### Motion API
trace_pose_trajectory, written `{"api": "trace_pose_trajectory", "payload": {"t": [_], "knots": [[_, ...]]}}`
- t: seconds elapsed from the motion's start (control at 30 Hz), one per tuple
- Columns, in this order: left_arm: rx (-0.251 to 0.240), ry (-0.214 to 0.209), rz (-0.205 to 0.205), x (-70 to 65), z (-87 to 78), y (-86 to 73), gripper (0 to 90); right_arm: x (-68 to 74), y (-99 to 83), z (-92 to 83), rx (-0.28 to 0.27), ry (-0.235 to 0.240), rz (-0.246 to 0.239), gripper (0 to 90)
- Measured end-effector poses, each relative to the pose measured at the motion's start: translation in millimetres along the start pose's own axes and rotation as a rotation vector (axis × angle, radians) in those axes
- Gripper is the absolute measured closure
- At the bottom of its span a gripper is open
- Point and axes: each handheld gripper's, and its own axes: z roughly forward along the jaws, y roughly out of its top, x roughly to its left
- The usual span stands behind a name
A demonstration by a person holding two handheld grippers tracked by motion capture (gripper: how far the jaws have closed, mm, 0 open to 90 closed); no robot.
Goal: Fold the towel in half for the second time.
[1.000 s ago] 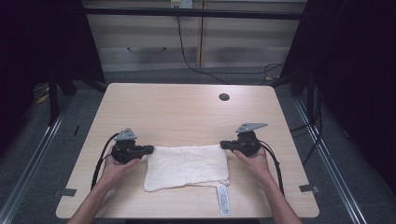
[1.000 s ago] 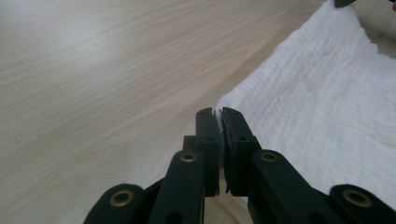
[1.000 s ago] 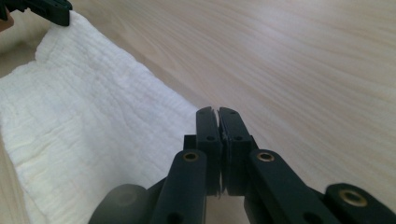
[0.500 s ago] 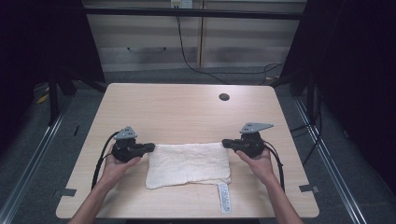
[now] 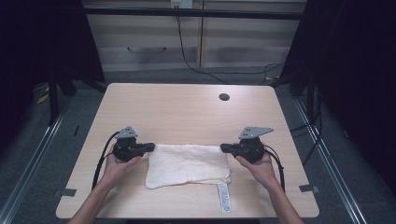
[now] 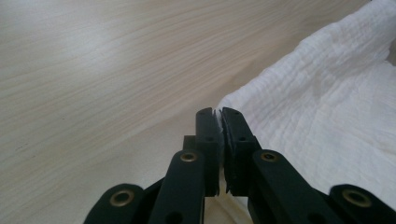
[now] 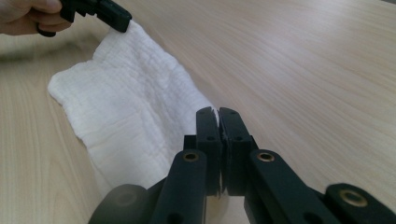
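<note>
A light wooden table (image 5: 187, 112) has a small round dark hole (image 5: 224, 97) near its far right corner. Beyond it stands a pale cabinet (image 5: 154, 42) with a curved handle (image 5: 146, 49), and a black cable (image 5: 187, 56) hangs down its front to the grey floor (image 5: 336, 154). Metal rails (image 5: 35, 154) run along both sides.

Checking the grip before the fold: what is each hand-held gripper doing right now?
Left hand-held gripper: shut on the white cloth at a far corner.
Right hand-held gripper: shut on the other far corner.
</note>
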Motion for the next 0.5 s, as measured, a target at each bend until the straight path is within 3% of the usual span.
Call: {"api": "trace_pose_trajectory", "payload": {"t": [0.13, 0.5], "knots": [[-0.002, -0.007, -0.025, 2.2, 0.6, -1.2, 86.5, 1.5, -1.8, 2.2, 0.005, 0.018, 0.002, 88.0], [0.000, 0.017, -0.036, 3.8, -0.3, -1.8, 86.4, 21.8, -5.9, 1.4, 0.025, 0.080, -0.049, 87.8]]}}
